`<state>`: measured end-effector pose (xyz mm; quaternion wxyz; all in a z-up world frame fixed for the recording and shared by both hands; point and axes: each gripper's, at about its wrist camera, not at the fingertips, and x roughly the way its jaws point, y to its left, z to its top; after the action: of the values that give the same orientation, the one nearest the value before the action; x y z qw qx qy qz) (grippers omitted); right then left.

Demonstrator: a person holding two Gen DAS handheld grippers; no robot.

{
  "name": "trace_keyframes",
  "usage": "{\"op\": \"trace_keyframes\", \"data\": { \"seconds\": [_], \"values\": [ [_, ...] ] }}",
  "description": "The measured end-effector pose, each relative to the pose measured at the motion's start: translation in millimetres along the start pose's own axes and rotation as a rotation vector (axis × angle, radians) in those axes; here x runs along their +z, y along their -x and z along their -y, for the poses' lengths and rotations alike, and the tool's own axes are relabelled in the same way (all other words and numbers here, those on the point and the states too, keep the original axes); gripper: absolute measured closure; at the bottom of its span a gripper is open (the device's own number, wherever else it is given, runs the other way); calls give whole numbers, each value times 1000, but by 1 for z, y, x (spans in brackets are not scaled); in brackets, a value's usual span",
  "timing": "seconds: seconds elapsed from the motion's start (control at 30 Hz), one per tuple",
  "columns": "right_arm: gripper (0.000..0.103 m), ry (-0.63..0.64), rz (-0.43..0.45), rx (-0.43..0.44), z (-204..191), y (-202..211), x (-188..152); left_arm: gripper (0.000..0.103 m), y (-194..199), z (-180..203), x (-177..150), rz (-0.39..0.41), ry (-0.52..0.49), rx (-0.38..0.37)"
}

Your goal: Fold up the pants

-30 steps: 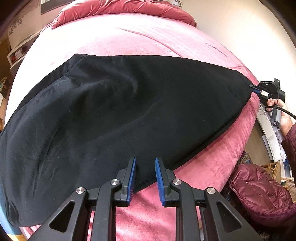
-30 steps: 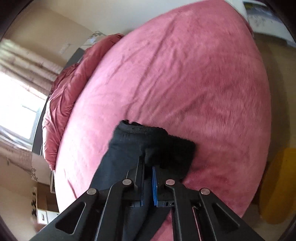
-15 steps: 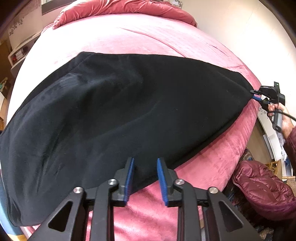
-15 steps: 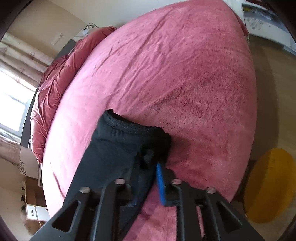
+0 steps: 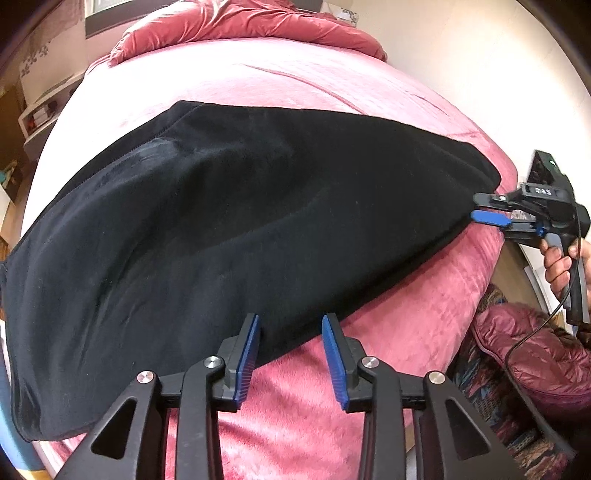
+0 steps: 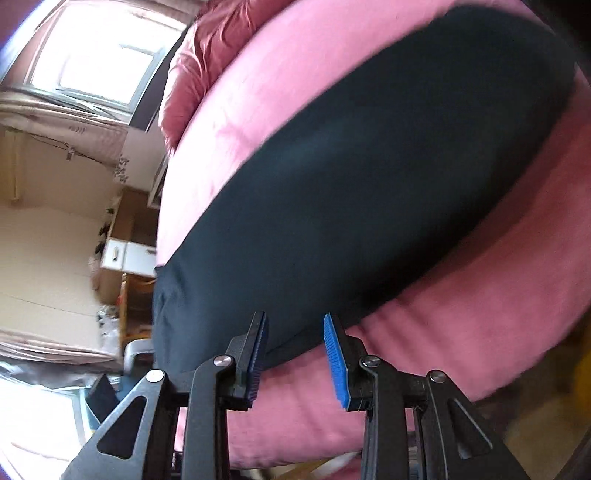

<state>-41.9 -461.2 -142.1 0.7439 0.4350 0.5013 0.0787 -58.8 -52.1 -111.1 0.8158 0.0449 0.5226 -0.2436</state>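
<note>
Black pants (image 5: pixel 240 221) lie spread across a pink bed (image 5: pixel 258 74). My left gripper (image 5: pixel 290 325) is at their near edge. Its jaws are opening, the cloth's edge lies just between the fingertips, and the pads do not press on it. In the left wrist view my right gripper (image 5: pixel 474 207) sits at the pants' right-hand tip, held by a person's hand (image 5: pixel 557 266). The right wrist view is blurred. There the right gripper (image 6: pixel 295 321) is opening, with the pants (image 6: pixel 351 184) edge just past its blue pads and nothing pinched.
A bunched red duvet (image 5: pixel 240 22) lies at the head of the bed. A maroon puffy jacket (image 5: pixel 535 362) sits below the bed's right side. A shelf (image 5: pixel 40 114) stands on the left. The right wrist view shows a window (image 6: pixel 96 59) and a wooden cupboard (image 6: pixel 122 254).
The right gripper let go of the pants' end that it pinched, then swung and rolled so the pants' long side fills its view. The left jaws spread wider at the near edge.
</note>
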Motion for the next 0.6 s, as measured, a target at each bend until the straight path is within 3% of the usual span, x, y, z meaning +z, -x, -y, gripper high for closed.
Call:
{"op": "trace_keyframes", "data": {
  "seconds": [0.17, 0.33, 0.4, 0.47, 0.53, 0.57, 0.6],
  "values": [
    [70, -39, -61, -3, -3, -29, -11, 68, 1, -8, -7, 18, 37, -33],
    [70, -75, -41, -6, -6, -36, -11, 68, -1, -1, -20, 20, -26, -5],
    [74, -57, -33, -43, -11, -41, -11, 68, -7, 3, -18, 21, -41, -5],
    [86, -48, -28, -67, -16, -45, -8, 68, -12, 5, -16, 18, -38, -7],
    [93, -26, -18, -87, -18, -42, -6, 74, -13, 6, -16, 25, -37, -24],
    [94, -8, -11, -99, -21, -41, -6, 89, -13, 5, -16, 30, -39, -22],
    [95, 9, -7, -106, -24, -40, -7, 97, -12, 3, -16, 35, -37, -9]
  ]
}}
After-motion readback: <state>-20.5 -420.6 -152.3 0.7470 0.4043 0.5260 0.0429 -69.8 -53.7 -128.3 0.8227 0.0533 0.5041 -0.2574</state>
